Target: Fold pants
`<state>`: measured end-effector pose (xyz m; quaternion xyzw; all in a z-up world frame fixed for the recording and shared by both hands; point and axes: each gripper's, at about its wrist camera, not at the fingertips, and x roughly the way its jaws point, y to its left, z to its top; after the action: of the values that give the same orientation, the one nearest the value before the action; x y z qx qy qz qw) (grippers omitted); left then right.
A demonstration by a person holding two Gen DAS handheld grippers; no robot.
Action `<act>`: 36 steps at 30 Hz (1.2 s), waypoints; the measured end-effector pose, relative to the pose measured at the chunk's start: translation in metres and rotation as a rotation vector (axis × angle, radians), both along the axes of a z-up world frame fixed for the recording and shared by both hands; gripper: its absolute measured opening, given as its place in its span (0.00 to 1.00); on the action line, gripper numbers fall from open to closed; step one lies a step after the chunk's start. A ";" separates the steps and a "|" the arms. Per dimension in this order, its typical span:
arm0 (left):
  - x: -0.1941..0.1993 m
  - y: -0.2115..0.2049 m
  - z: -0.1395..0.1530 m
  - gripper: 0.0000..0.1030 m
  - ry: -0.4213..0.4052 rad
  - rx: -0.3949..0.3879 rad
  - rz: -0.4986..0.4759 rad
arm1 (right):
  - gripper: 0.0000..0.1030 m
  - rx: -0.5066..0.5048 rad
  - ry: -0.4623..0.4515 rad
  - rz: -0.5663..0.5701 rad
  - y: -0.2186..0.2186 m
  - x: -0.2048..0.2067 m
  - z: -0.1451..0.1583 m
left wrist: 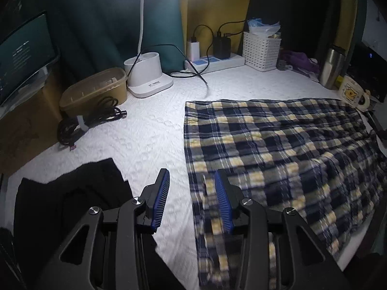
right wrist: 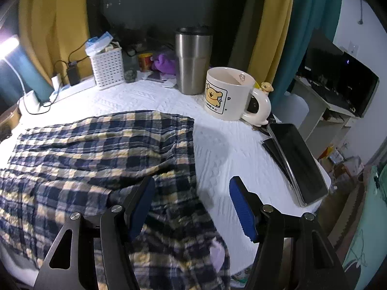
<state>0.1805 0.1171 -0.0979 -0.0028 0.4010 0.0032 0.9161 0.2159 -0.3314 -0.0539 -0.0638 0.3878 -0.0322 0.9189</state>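
The plaid pants [left wrist: 278,149] lie spread on the white quilted table cover [left wrist: 150,130], filling the right half of the table and running down to its near edge, where the cloth hangs a little over. They seem to be doubled already: in the right wrist view a soft ridge crosses the fabric, and an upper layer overlaps a lower one near the near edge. I judge the cloth has been laid flat so that the next fold can be made cleanly.

The left gripper [left wrist: 192,181] hovers over the left border of the pants, its blue ribbed pads [left wrist: 161,193] parted, with nothing between them. The right gripper [right wrist: 192,191] hangs above the right border, jaws wider apart and likewise empty. Each sits over one side of the garment, which suits lifting both edges at once.

The fabric is thin crinkled cotton in navy, cream and yellow checks; it should drape and slip easily. The clutter is pushed to the table's edges, leaving the middle free: a white woven basket [left wrist: 261,50] and power strip [left wrist: 215,61] along the far edge, a steel tumbler [right wrist: 193,62] and a cartoon mug [right wrist: 229,94] toward the far right corner, a dark tablet [right wrist: 297,162] along the right edge, and black cloth [left wrist: 67,193] at the near left corner.
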 end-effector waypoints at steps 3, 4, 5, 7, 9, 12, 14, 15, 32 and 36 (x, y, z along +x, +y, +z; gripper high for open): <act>-0.016 -0.004 0.001 0.37 -0.009 -0.006 -0.006 | 0.64 0.005 -0.008 0.010 0.001 -0.012 0.001; -0.021 -0.005 0.002 0.37 -0.012 -0.006 -0.011 | 0.65 0.007 -0.010 0.012 0.002 -0.015 0.001; -0.026 -0.007 0.001 0.37 -0.014 -0.006 -0.015 | 0.65 0.008 -0.011 0.015 0.003 -0.020 0.000; -0.036 -0.012 -0.001 0.37 -0.012 -0.010 -0.025 | 0.65 0.010 -0.011 0.022 0.004 -0.027 -0.002; -0.046 -0.017 -0.005 0.37 -0.009 -0.012 -0.039 | 0.65 0.009 -0.012 0.029 0.006 -0.034 -0.003; -0.061 -0.029 -0.012 0.37 -0.008 -0.021 -0.062 | 0.66 -0.001 -0.008 0.044 0.008 -0.046 -0.007; -0.069 -0.036 -0.017 0.37 -0.009 -0.023 -0.072 | 0.66 -0.010 -0.003 0.056 0.010 -0.054 -0.009; -0.073 -0.039 -0.019 0.37 -0.008 -0.024 -0.075 | 0.66 -0.016 0.000 0.063 0.011 -0.058 -0.011; -0.118 -0.087 -0.038 0.64 -0.049 0.138 -0.135 | 0.72 -0.020 -0.008 0.106 0.010 -0.096 -0.013; -0.121 -0.098 -0.046 0.64 -0.028 0.229 -0.205 | 0.73 -0.021 -0.001 0.098 0.005 -0.097 -0.017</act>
<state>0.0591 0.0186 -0.1437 0.1426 0.3834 -0.0448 0.9114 0.1193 -0.3263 -0.0714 -0.0923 0.3832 0.0087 0.9190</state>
